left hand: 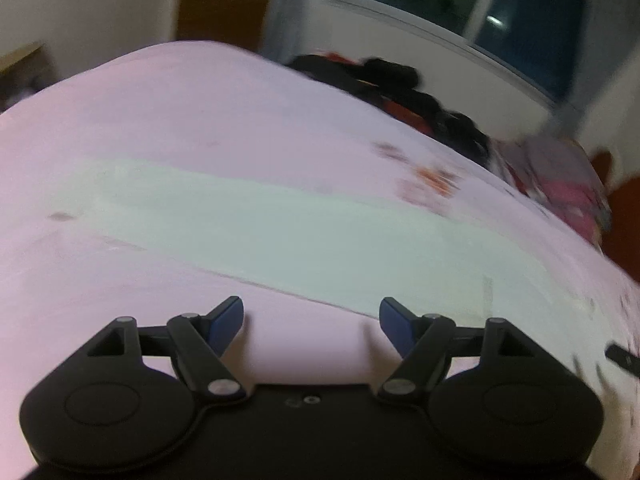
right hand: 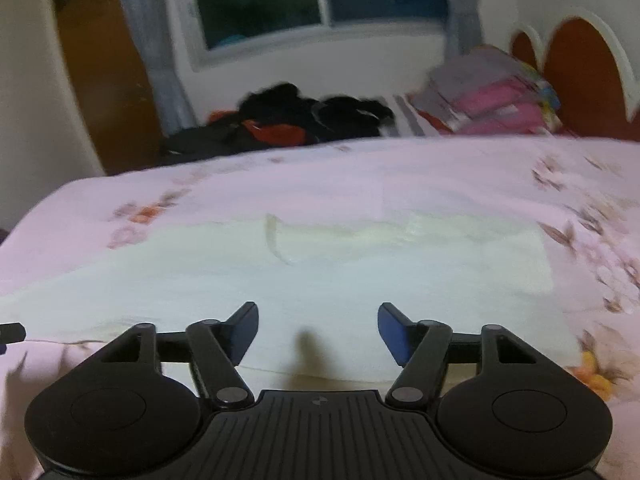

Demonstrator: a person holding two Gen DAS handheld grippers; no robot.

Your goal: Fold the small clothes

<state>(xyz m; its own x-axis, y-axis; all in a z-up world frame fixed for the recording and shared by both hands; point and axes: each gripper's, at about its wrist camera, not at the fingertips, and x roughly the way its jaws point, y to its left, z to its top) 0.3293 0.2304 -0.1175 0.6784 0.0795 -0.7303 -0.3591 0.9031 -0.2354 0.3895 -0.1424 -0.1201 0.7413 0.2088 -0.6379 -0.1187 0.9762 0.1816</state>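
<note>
So there's a pale whitish garment spread flat on a bed with a pink flowery sheet. Its long axis runs left to right across the bed. The right gripper hangs right over its near edge, jaws apart with nothing in them. The left gripper is released too, over bare sheet, with the cloth lying just beyond its fingertips as a long band. So I'd say the right one is nearer to a grab. No baskets or bins anywhere, just a dark heap of clothes at the far side and a pink folded stack far right by the headboard.
</note>
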